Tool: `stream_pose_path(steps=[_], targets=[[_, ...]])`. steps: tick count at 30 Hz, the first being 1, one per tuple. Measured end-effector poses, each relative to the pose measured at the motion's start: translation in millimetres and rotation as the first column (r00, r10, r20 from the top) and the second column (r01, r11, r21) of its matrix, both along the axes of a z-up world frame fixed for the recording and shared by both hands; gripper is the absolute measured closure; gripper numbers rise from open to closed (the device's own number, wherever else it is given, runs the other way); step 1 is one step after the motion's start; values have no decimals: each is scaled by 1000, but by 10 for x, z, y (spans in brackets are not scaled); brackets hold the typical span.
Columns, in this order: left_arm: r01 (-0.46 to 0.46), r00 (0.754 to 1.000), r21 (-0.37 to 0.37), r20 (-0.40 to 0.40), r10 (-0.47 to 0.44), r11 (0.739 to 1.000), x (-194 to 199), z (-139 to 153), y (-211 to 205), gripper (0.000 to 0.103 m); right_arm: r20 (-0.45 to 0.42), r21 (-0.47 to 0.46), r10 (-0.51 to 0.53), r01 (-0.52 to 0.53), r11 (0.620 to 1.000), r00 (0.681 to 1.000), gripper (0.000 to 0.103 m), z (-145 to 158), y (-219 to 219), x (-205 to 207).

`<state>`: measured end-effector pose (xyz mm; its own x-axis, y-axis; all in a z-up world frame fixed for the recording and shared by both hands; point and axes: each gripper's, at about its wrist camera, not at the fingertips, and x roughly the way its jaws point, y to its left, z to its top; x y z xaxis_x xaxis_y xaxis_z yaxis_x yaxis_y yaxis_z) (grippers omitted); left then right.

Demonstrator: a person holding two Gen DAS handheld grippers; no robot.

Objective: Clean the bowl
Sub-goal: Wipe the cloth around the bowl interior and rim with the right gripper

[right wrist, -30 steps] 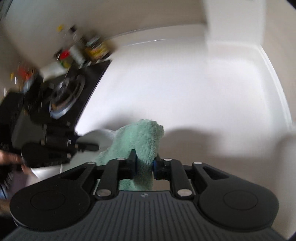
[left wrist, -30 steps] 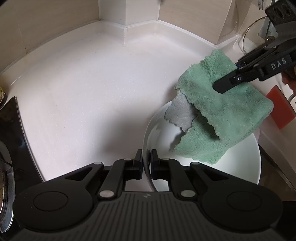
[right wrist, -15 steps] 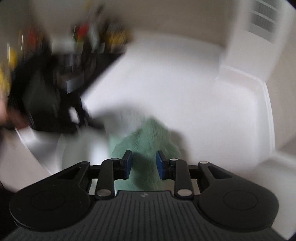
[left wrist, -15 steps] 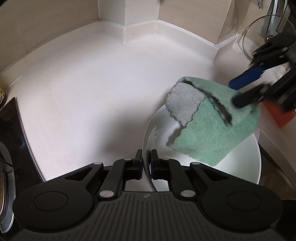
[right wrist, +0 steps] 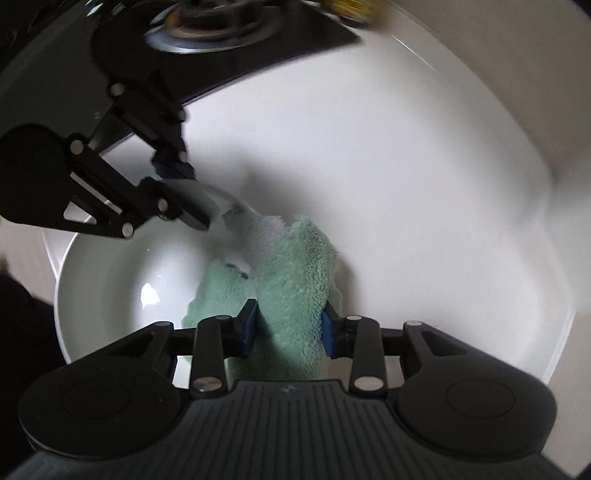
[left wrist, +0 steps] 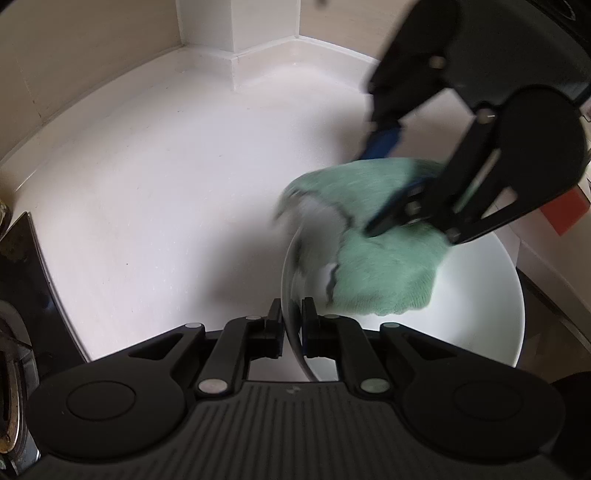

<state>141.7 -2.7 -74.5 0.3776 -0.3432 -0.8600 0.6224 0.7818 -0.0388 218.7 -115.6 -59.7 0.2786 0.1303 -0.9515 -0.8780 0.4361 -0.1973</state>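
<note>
A white bowl (left wrist: 480, 306) sits at the counter's near right; it also shows in the right wrist view (right wrist: 110, 280). My left gripper (left wrist: 292, 325) is shut on the bowl's rim; it also shows in the right wrist view (right wrist: 184, 192). A green cloth (left wrist: 384, 273) with a grey underside lies over the bowl's far rim and inside it. My right gripper (right wrist: 289, 328) is open, its fingers astride the bunched cloth (right wrist: 291, 295) and pressing down on it; it also shows in the left wrist view (left wrist: 388, 184).
The white counter (left wrist: 166, 184) runs to a tiled wall corner (left wrist: 236, 33). A black stove top (right wrist: 221, 48) with a burner lies beside the bowl. A red object (left wrist: 565, 210) sits at the right edge.
My right gripper has opened and swung over the bowl, pushing the cloth down toward the bowl's rim and inside. My left gripper has kept its hold on the rim.
</note>
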Motion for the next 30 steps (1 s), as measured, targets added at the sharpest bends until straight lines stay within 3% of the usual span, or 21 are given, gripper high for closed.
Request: stream_pose_path(steps=[3,5,6,7,8,12,15,19,22,27,30], targets=[[-22,1000,-11,-3,22,1000,-14,-6,17,97,-37,41,-72,74,996,997,76,2,-61,77],[-50,999,-22,-13,50,999,-20,-9,31,97,-84,88,-208,215,973,974,78,19,-204,119],[-60,998,-25,-18,60,998,-22,-9,35,97,-125,111,-335,349,931,934,78,23,-346,108],[-67,998,-27,-21,66,997,-24,-11,36,97,-140,118,-385,401,908,912,78,23,-415,80],[-71,997,-31,-25,71,997,-25,-12,36,97,-172,129,-463,486,864,869,78,19,-551,-37],[-40,999,-6,-28,40,999,-23,3,-18,94,-249,173,-525,571,802,814,79,-8,-741,-214],[23,1000,55,-18,-22,998,-25,41,-108,93,-244,175,-519,564,807,819,79,-22,-742,-224],[108,994,105,-20,-107,989,38,97,-215,93,-208,154,-471,505,849,857,79,-31,-635,-221],[164,987,141,-21,-162,976,89,113,-299,91,-174,115,-384,406,907,907,79,-45,-500,-208],[162,987,176,-14,-162,971,52,121,-278,92,-80,40,-217,221,974,973,79,-57,-258,-72],[134,991,165,-8,-134,977,18,124,-226,92,-10,61,-110,111,992,994,78,-46,-55,43]])
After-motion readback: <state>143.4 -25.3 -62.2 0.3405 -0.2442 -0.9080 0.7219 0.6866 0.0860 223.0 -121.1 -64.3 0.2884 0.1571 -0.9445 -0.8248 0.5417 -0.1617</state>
